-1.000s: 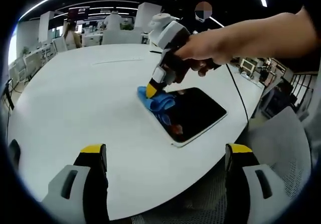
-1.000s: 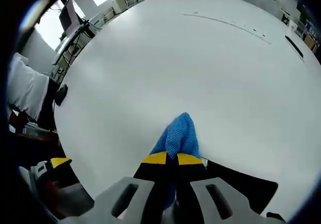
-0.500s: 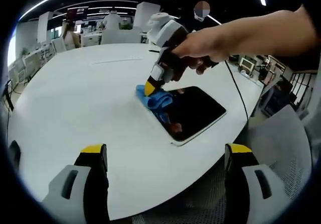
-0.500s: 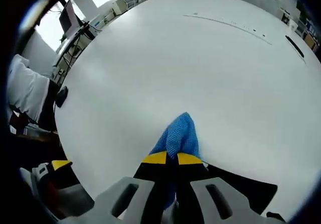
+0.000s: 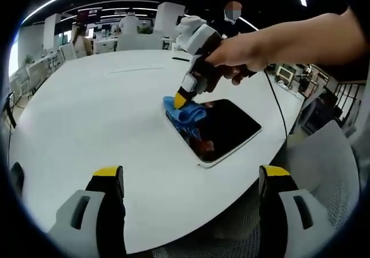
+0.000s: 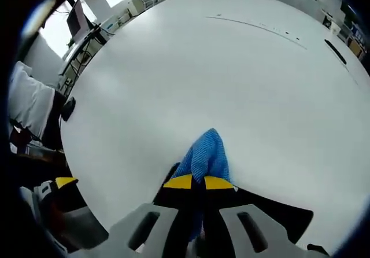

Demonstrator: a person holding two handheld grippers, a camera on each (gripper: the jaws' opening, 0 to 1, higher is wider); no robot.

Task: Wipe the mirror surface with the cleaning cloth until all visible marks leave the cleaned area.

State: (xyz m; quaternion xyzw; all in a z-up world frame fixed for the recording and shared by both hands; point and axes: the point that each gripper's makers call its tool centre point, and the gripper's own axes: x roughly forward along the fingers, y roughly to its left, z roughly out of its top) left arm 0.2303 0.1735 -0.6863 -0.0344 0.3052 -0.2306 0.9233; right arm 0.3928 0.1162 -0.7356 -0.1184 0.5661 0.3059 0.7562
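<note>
Right gripper [image 6: 192, 182]: yellow-tipped fingers [image 6: 179, 182] pressed together, pinching the blue cleaning cloth [image 6: 205, 157] between them. In the right gripper view, cloth bunched and sticking out ahead of the tips, lying over the far edge of the dark mirror [image 6: 277, 212] and partly onto the white surface [image 6: 231, 78].

In the left gripper view, same right gripper [image 5: 180, 100] held by a hand [image 5: 243, 52] coming in from the right, tilted down, tip pressing the cleaning cloth [image 5: 184, 112] on the far left corner of the mirror [image 5: 222, 128]. Mirror flat on the surface [image 5: 87, 125], rectangular with a light border, near the rounded edge; dark glass reflecting blue and reddish patches below the cloth. Marks on the glass too small to tell.

Left gripper [image 5: 191, 180]: fingers [image 5: 107, 180] spread wide apart, holding nothing, hanging above the near edge of the surface, well apart from the mirror. A dark cable [image 5: 277, 104] running across the surface behind the mirror. A grey mesh chair [image 5: 324, 165] beside the edge on the right. Office desks and a standing person [image 5: 78, 38] in the far background.
</note>
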